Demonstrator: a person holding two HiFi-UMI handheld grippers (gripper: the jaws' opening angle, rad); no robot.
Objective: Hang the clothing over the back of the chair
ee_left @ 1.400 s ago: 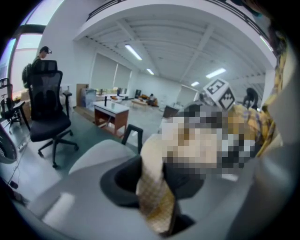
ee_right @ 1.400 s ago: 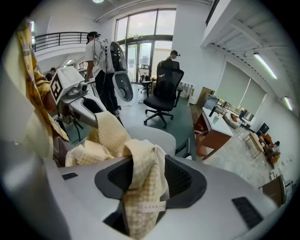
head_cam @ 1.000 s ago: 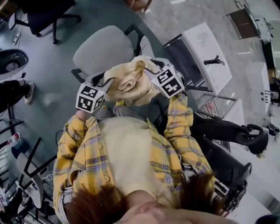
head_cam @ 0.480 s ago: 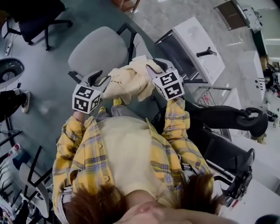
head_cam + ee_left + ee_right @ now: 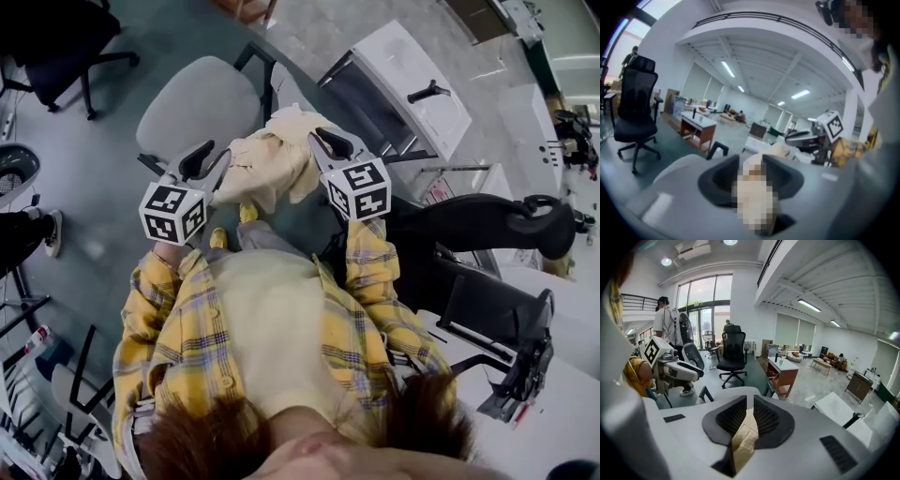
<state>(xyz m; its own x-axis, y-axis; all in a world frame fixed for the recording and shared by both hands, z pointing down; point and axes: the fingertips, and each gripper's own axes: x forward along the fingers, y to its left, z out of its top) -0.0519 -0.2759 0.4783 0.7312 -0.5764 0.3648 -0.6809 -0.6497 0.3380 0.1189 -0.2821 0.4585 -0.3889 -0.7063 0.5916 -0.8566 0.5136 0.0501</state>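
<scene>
A cream piece of clothing (image 5: 267,164) hangs bunched between my two grippers, above the grey chair (image 5: 192,103) in front of me. My left gripper (image 5: 204,157) holds its left side; in the left gripper view, cloth (image 5: 780,151) fills the gap of the left gripper (image 5: 751,161), whose jaws are closing. My right gripper (image 5: 323,142) holds the right side. In the right gripper view, a fold of the clothing (image 5: 744,437) is pinched in the right gripper (image 5: 749,404), whose jaws are also closing. The cloth hides the chair's near edge.
A white cabinet (image 5: 412,84) stands behind the chair at the right. A black office chair (image 5: 487,225) is close on my right, another (image 5: 56,37) at the far left. Someone's shoe (image 5: 42,230) shows at the left edge. A standing person (image 5: 665,324) and a wooden desk (image 5: 785,369) lie further off.
Both grippers have risen with the clothing, and the bundle now hangs higher over the chair. The right gripper's jaws have drawn in on the cloth.
</scene>
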